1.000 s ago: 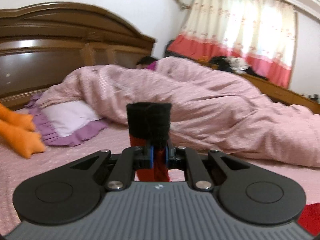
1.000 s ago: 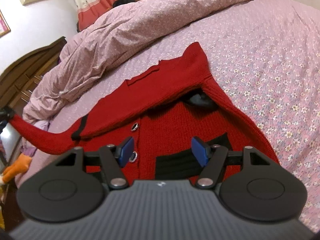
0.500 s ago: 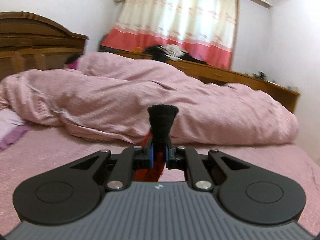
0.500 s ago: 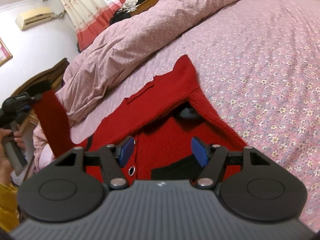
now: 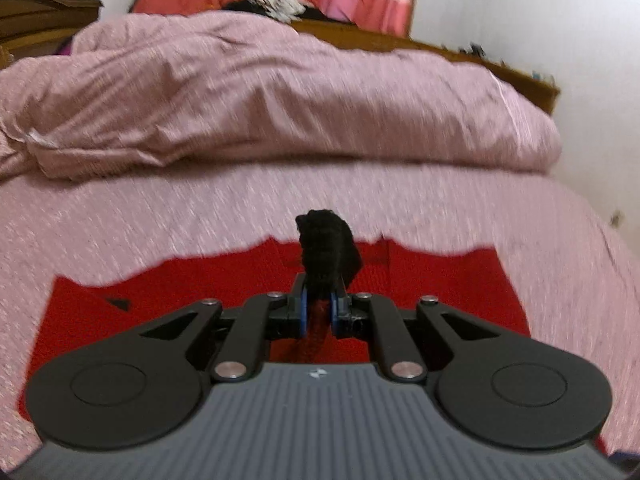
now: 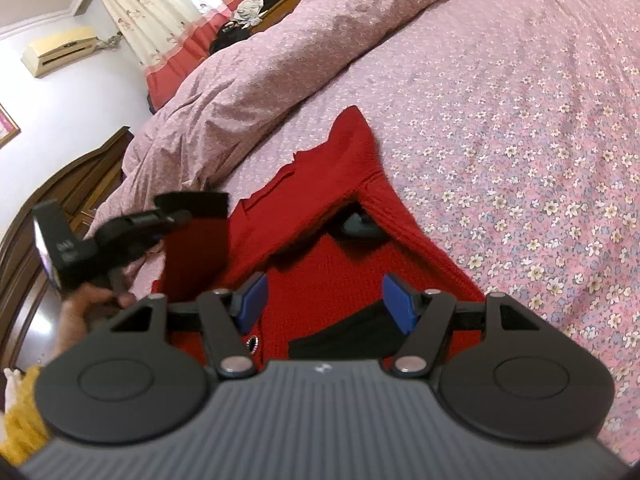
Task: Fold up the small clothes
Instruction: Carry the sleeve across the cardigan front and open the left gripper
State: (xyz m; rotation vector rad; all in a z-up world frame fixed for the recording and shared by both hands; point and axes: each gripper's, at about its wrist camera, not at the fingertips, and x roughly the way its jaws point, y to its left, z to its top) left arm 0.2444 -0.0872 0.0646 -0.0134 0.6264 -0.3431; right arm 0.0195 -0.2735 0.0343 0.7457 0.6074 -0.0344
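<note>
A small red knitted cardigan (image 6: 320, 216) with black trim and buttons lies on the pink flowered bedsheet (image 6: 520, 128). My left gripper (image 5: 318, 310) is shut on the black cuff (image 5: 328, 248) of its sleeve and holds the sleeve lifted over the cardigan's body (image 5: 200, 292). In the right wrist view the left gripper (image 6: 120, 236) shows at the left with the red sleeve (image 6: 196, 256) hanging from it. My right gripper (image 6: 326, 300) is open and empty just above the cardigan's front, near a black band (image 6: 344, 332).
A bunched pink quilt (image 5: 280, 92) lies along the far side of the bed. A dark wooden headboard (image 6: 60, 184) stands to the left. Curtains (image 6: 168, 8) and a low wooden ledge with clothes (image 5: 400, 40) are behind.
My left gripper has swung the sleeve from out at the left, up and over the cardigan's body. The right gripper has stayed open and moved slightly.
</note>
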